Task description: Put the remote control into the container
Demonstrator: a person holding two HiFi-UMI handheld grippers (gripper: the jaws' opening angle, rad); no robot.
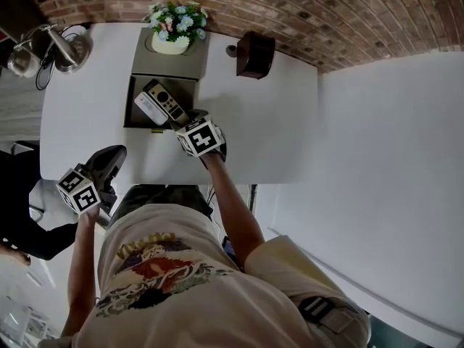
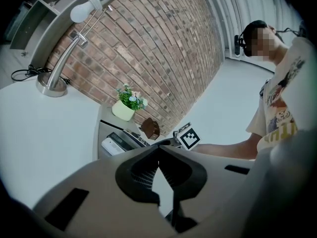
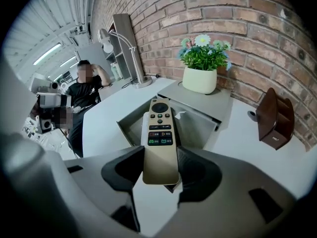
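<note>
A gold remote control (image 3: 160, 142) with dark buttons is clamped between the jaws of my right gripper (image 3: 161, 156). Its front end reaches out over the open half of the grey container (image 3: 199, 129). From the head view, the remote (image 1: 167, 101) slants above that open compartment (image 1: 186, 90), and the right gripper (image 1: 183, 120) stands at the container's near edge. A white flat device (image 1: 149, 109) lies inside the compartment. My left gripper (image 1: 114, 154) hangs at the table's near left edge, away from the container; its pads (image 2: 143, 170) meet at the tips with nothing between them.
A flower pot (image 1: 172, 43) stands on the container's closed far half. A brown wooden holder (image 1: 254, 54) sits to its right by the brick wall. A desk lamp (image 1: 67, 48) is at the far left. Another person (image 3: 87, 90) sits beyond the table.
</note>
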